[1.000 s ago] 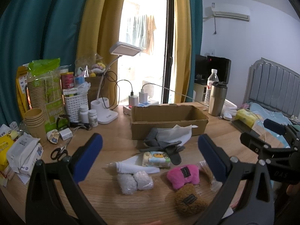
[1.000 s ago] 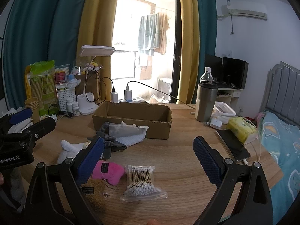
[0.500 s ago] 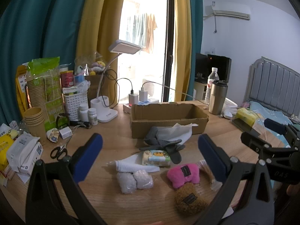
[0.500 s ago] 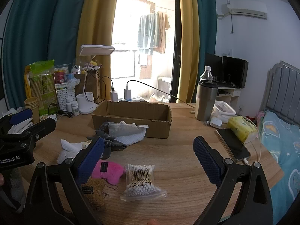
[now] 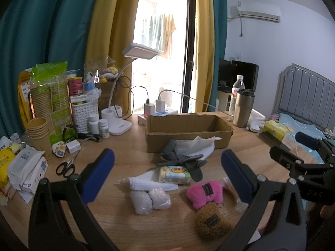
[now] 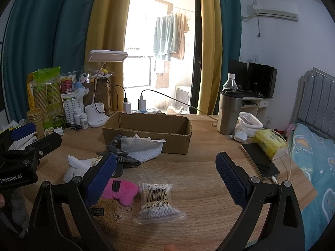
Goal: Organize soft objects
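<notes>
Soft items lie scattered on the wooden table in front of an empty cardboard box [image 5: 188, 132] [image 6: 146, 132]. Among them are a pink plush [image 5: 204, 193] [image 6: 122, 190], a brown plush [image 5: 211, 220] [image 6: 103, 213], a wrapped white bundle [image 5: 149, 200], a rolled white cloth [image 5: 146, 184], a cartoon-printed pack [image 5: 174, 173], grey gloves [image 5: 182, 159] [image 6: 120, 156] and a white cloth [image 6: 142, 148]. A bag of cotton swabs [image 6: 158, 204] lies nearest my right gripper. My left gripper [image 5: 167, 173] hovers open above the bundle and pack. My right gripper [image 6: 166, 177] hovers open above the swabs. Neither holds anything.
Table's left side: paper cups [image 5: 38, 132], a green cup pack [image 5: 50, 96], white basket [image 5: 84, 116], pill bottles [image 5: 100, 125], desk lamp [image 5: 123, 96], scissors [image 5: 66, 168], tissue packs [image 5: 26, 171]. Right side: steel tumbler [image 6: 229, 113], water bottle [image 6: 230, 83], phone [image 6: 259, 160], yellow pack [image 6: 270, 144], then a bed [image 6: 314, 156].
Both grippers have stayed open and nearly still; the views have shifted only very slightly. Nothing on the table has moved.
</notes>
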A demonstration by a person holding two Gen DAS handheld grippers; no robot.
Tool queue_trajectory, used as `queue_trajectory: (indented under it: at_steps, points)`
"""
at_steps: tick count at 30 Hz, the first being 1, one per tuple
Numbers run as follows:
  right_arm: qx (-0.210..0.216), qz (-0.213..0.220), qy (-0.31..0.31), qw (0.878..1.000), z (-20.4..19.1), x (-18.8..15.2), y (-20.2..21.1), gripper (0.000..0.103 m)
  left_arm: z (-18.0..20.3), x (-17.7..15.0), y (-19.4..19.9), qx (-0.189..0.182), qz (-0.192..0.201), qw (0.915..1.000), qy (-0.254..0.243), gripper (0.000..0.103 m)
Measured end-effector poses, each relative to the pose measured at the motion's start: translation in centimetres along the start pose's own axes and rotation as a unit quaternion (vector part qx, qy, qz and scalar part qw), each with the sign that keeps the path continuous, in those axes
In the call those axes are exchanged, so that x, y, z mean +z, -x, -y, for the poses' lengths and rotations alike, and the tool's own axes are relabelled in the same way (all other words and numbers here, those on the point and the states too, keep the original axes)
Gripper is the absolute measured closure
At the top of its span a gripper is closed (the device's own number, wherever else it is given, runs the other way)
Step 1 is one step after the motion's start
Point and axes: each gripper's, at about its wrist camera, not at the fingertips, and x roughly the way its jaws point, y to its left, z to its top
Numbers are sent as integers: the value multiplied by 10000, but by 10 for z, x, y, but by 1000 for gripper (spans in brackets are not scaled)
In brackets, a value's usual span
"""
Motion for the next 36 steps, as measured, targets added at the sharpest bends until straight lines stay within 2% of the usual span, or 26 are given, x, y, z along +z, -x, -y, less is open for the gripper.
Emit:
queue_trajectory:
  at_steps: [36]
  points:
    - [10, -36, -28, 10000, 1, -4, -3, 5, -1, -2, 0, 29, -95, 9999, 17, 0]
